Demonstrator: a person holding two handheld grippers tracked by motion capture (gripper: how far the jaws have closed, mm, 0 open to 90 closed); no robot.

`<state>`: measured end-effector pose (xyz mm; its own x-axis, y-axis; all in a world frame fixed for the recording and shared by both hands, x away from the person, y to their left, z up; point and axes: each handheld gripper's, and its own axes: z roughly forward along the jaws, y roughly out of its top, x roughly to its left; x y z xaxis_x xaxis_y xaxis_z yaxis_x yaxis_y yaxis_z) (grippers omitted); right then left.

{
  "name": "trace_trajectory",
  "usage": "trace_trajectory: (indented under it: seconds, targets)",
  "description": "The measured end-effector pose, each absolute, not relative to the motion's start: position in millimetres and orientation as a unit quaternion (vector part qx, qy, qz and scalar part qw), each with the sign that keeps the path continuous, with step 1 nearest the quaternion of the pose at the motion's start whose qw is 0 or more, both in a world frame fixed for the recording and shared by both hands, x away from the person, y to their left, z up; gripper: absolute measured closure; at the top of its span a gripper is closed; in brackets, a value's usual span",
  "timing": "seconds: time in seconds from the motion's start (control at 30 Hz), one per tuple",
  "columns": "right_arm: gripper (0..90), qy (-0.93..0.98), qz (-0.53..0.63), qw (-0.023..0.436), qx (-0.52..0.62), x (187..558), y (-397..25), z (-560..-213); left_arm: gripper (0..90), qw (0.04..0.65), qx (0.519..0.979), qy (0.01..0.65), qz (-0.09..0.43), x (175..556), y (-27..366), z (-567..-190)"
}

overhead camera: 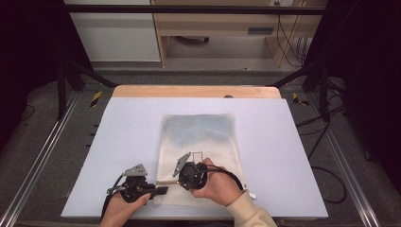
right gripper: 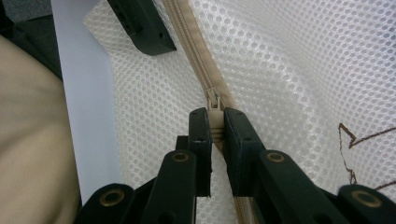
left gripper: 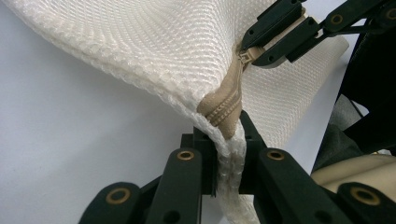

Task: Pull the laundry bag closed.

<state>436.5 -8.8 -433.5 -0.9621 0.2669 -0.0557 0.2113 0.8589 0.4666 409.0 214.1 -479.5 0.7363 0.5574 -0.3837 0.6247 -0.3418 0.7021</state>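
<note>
White mesh bag [overhead camera: 201, 142] flat on table [overhead camera: 118, 142], zipper [right gripper: 196, 51] along near edge. Left gripper [left gripper: 229, 154] fingers clamp bag corner at zipper end (fabric lifted). Right gripper [right gripper: 215, 140] fingers pinch zipper pull [right gripper: 215, 122], just beside that corner.
</note>
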Motion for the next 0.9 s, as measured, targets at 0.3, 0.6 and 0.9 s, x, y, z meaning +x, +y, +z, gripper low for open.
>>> trace_trajectory:
  seconds: [0.3, 0.6, 0.9]
  targets:
    - [82.0, 0.961, 0.240, 0.057, 0.129, 436, -12, -434, 82.5, 0.447, 0.818, 0.360, -0.043, 409, 214, -480]
    - [82.0, 0.961, 0.237, 0.059, 0.129, 437, -16, -434, 82.5, 0.448, 0.817, 0.361, -0.041, 409, 214, -480]
    - [82.0, 0.959, 0.242, 0.060, 0.134, 438, -22, -433, 82.5, 0.449, 0.817, 0.360, -0.044, 409, 214, -480]
